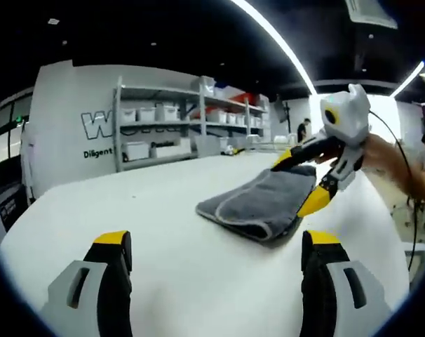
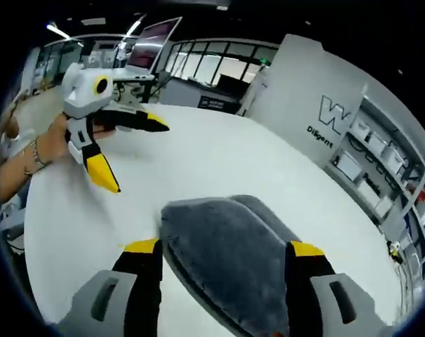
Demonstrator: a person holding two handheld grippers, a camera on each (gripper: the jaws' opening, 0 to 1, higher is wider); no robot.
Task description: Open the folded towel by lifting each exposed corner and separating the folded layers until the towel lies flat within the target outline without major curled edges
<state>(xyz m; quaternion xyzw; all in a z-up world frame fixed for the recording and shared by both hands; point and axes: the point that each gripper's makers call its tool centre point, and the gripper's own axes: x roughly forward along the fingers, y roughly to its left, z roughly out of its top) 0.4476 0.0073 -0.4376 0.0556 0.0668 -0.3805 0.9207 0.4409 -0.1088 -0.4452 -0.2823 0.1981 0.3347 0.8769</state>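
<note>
Still folded, towel [image 1: 264, 199] on white table [image 1: 142, 210].

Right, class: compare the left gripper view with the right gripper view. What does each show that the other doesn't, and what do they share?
Left gripper view alone: the right gripper, open at the far edge of the folded grey towel.

Right gripper view alone: the left gripper, open and held above the white table, plus a raised monitor.

Shared: towel, table, shelving of white bins, lettered wall.
</note>
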